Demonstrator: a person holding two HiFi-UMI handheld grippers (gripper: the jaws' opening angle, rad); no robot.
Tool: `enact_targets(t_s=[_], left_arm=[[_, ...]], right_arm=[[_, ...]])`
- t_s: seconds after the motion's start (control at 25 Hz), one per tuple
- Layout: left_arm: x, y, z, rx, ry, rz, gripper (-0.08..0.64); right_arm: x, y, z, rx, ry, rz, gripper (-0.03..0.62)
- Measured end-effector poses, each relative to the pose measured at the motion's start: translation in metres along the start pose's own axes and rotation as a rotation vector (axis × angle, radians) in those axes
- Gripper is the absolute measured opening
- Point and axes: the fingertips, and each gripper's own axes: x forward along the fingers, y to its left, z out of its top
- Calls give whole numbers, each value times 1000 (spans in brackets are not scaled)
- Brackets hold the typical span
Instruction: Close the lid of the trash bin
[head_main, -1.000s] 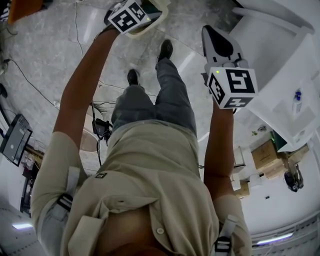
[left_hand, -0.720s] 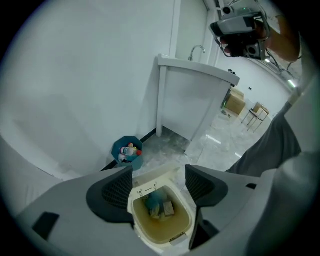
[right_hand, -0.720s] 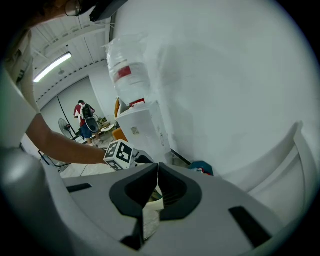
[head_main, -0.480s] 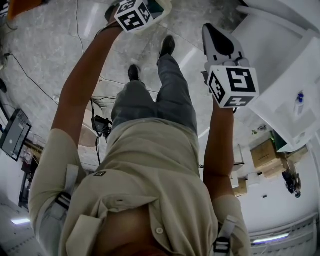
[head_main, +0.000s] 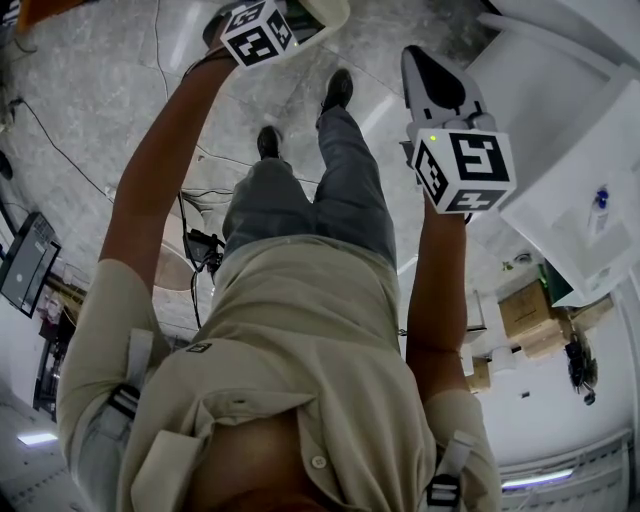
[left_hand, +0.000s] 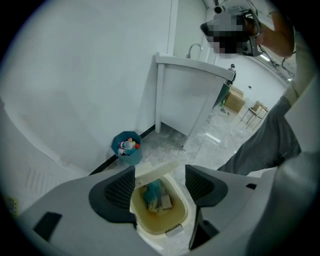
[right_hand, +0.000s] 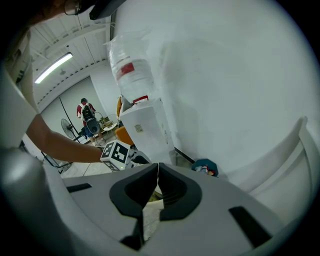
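Note:
The cream trash bin (left_hand: 176, 221) stands on the floor right below my left gripper (left_hand: 160, 184), with its lid (left_hand: 156, 169) tipped up at the back. Teal and paper rubbish lies inside. My left gripper is open; its two dark pads (left_hand: 119, 189) frame the bin's mouth from above and touch nothing. In the head view the left gripper (head_main: 258, 32) hangs over the bin's rim (head_main: 330, 14) at the top edge. My right gripper (head_main: 432, 72) is held farther right, away from the bin. In the right gripper view its jaws (right_hand: 157, 172) are shut with nothing between them.
A small blue bin (left_hand: 127, 147) with bottles stands against the white wall. A white sink cabinet (left_hand: 187, 102) lies beyond it. A water dispenser (right_hand: 146, 127) with a bottle on top stands by the wall. The person's legs and shoes (head_main: 333, 95) are beside the bin.
The left gripper has moved a little toward the top edge of the head view, over the bin. The right gripper has hardly shifted.

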Motion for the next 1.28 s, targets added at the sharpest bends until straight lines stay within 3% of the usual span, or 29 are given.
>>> enact_targets(t_s=[0.28, 0.64, 1.0, 1.28], left_arm=[[-5, -10, -25, -32, 8, -6, 325], [-6, -28, -81, -115, 91, 5, 300], [52, -60, -161, -280, 186, -73, 304], [79, -62, -196, -322, 222, -107, 304]], right_arm=[[8, 16, -2, -16, 17, 10, 25], [20, 31, -13, -40, 46, 61, 25], [35, 38, -30, -60, 98, 61, 25], [55, 37, -52, -42, 135, 56, 25]])
